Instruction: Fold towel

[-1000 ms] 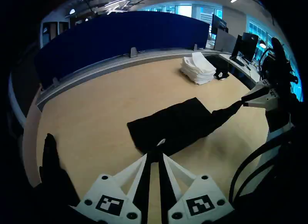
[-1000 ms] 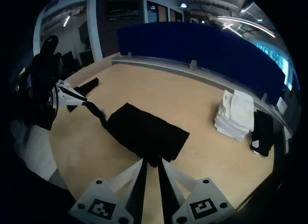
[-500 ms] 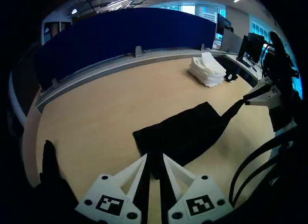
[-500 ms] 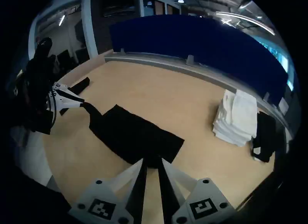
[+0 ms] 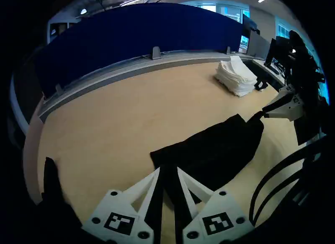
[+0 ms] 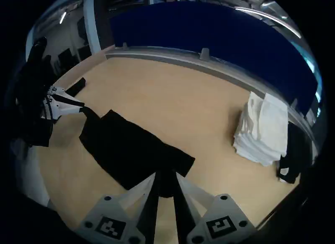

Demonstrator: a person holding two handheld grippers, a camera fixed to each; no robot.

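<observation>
- The black towel (image 5: 213, 147) is a long, limp strip of matte dark cloth. It is stretched across the pale wood-grain tabletop (image 5: 117, 114) between the two grippers, and its middle lies flat on the surface.
- The left gripper (image 5: 168, 170) has white plastic fingers that taper to narrow tips. They are pinched together on one short end of the towel, with black fabric bunched between them.
- The right gripper (image 6: 166, 177) is clamped the same way on the opposite short end. In the left gripper view its tips hold a corner that rises slightly off the table into a point.
- The towel's edges are a little wavy, and the end near the left gripper is wider.
- A stack of white towels (image 6: 264, 131), neatly folded and soft-edged, sits well apart from the black towel near the table's far side.
- A dark cloth (image 6: 293, 156) lies just beside that stack.
- A curved blue partition (image 5: 125, 34) with a smooth fabric face runs along the back of the table above a grey rail.
</observation>
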